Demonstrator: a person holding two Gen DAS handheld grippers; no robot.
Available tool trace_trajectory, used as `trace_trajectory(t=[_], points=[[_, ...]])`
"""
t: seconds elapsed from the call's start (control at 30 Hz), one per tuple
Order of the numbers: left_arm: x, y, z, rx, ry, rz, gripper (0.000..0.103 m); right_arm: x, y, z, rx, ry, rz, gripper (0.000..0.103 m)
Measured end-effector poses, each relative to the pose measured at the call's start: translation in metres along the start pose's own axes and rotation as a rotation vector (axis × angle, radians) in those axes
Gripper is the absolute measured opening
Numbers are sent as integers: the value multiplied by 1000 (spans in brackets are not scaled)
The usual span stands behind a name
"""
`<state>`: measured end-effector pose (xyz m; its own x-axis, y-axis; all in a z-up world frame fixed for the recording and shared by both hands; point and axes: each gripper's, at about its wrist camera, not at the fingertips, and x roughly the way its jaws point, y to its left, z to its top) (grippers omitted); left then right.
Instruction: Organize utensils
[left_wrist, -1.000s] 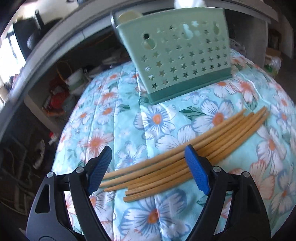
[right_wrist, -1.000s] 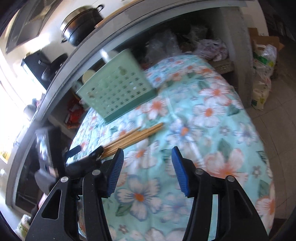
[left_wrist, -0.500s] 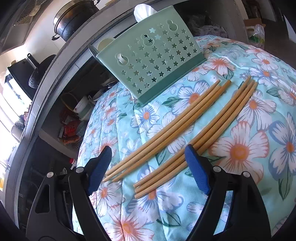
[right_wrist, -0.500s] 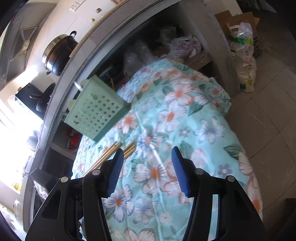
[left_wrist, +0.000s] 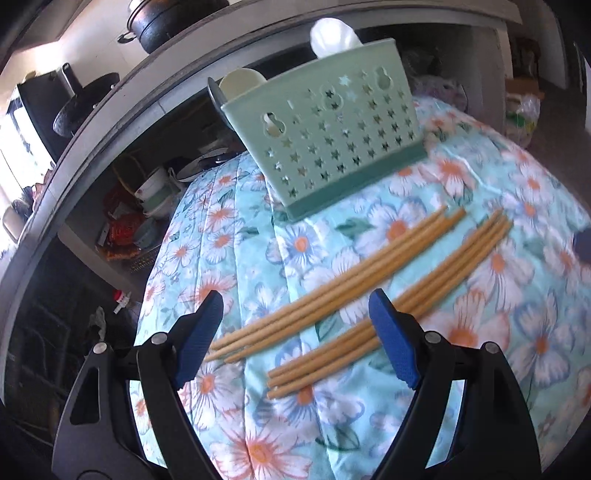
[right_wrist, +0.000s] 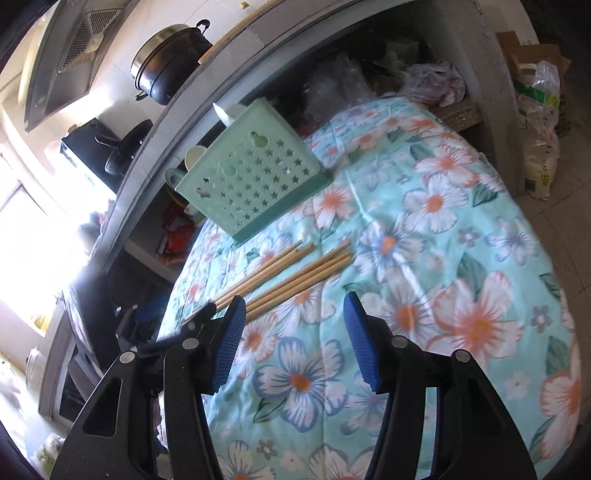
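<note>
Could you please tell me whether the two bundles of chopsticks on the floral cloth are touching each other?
Apart. The left wrist view shows floral cloth between the far bundle and the near bundle along their whole length.

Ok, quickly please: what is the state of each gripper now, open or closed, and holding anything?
Left gripper: open, holding nothing, above the chopsticks.
Right gripper: open, holding nothing, over the cloth.
</note>
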<state>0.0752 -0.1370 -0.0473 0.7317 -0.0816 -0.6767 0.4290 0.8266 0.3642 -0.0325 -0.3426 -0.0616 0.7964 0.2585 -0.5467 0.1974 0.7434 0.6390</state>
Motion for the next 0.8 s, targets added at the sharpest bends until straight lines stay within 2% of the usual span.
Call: trace_trajectory(t=[0.17,0.27,0.33,0.5,0.67,0.8], points=[[32,3,15,-8,18,84,77,9,0,7,11,-18,-36,54],[50,1,8,20,55,85,77,17,0,6,14,-9,-69,57],[45,0,-1,28,22,73,77,27,1,3,13,18,-95,57],[28,7,-12,22,-2,-15,77,41,5,-2,22,41,-131,58],[10,38,-12,-92,-70,-107,77,48,3,-6,58,33,-153,72],[4,68,-11,-189,-107,-178,80,50,-3,-9,104,12,-129,81]])
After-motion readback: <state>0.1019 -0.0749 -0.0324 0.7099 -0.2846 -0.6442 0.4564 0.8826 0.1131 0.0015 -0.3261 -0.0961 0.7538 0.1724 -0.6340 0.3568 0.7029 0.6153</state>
